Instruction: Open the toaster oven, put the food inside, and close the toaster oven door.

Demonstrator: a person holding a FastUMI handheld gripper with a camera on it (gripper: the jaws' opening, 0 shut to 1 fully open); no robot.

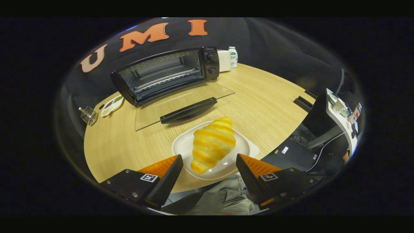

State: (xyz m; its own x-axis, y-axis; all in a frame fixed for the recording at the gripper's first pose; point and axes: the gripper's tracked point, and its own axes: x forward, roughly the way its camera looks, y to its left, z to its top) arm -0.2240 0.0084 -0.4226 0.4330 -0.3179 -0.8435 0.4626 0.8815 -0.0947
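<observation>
Gripper view: gripper [209, 161] fingers spread wide, holding nothing. Croissant [212, 144] lies on a white plate [181, 145] at the near edge of the wooden table [265, 106], just ahead of the fingers, its near tip between them. Toaster oven [168, 74] stands at the far edge, glass door [184, 105] folded down flat toward the plate, interior rack visible. Small bottle [232, 57] beside the oven; a wire item [88, 115], possibly a rack, at the table's left edge.
</observation>
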